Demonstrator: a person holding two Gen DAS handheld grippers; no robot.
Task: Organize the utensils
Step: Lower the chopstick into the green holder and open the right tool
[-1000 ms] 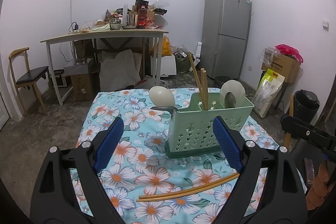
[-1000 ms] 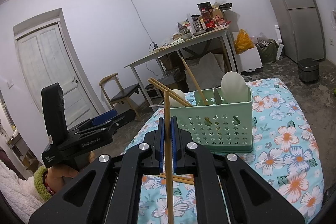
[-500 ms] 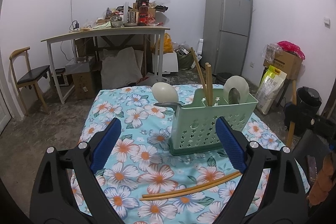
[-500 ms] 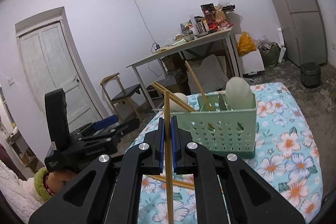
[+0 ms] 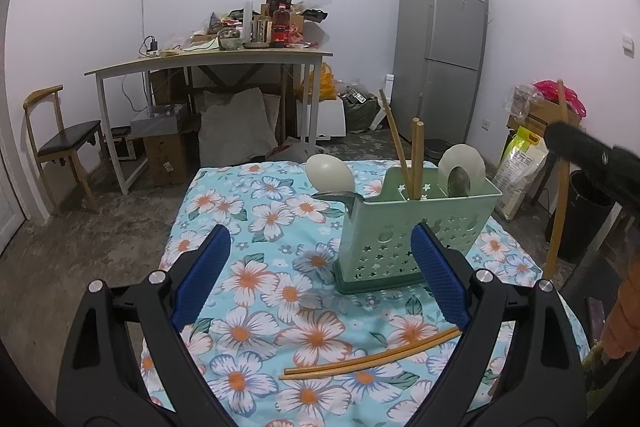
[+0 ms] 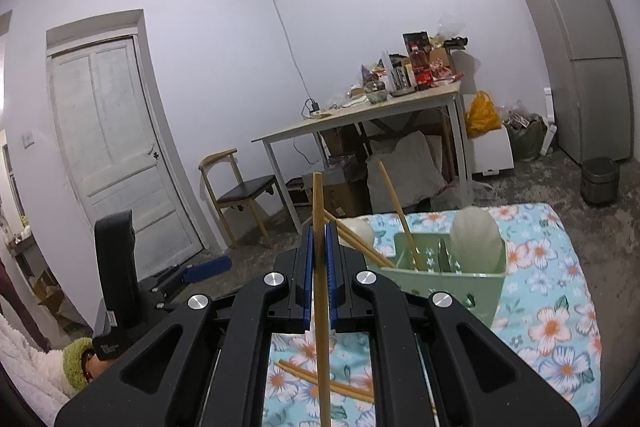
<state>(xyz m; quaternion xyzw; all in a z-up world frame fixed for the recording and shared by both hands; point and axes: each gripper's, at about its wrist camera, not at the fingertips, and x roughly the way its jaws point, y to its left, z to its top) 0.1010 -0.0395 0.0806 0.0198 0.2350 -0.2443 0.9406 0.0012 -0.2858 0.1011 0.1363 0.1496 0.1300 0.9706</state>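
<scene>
Chopstick (image 6: pixel 320 267) is standing upright, clamped between the blue pads of the right tool (image 6: pixel 319 255), jaws nearly closed on it; its top end is poking above the pads, its lower end running down past the frame's bottom. In the left view the same chopstick (image 5: pixel 560 187) is showing at the right edge, off the bench. Left tool (image 5: pixel 320 267) is hovering with jaws wide, nothing between them. Green perforated utensil caddy (image 5: pixel 416 227) is sitting on the floral-cloth bench (image 5: pixel 248 259), holding three chopsticks (image 5: pixel 416 159) leaning in one compartment and a pale ladle head (image 5: pixel 460 171) with a metal spoon in another. Another pale ladle (image 5: pixel 328 175) is showing just behind the caddy's left side. A pair of chopsticks (image 5: pixel 372 359) is lying flat on the cloth near the front, apart from the caddy
</scene>
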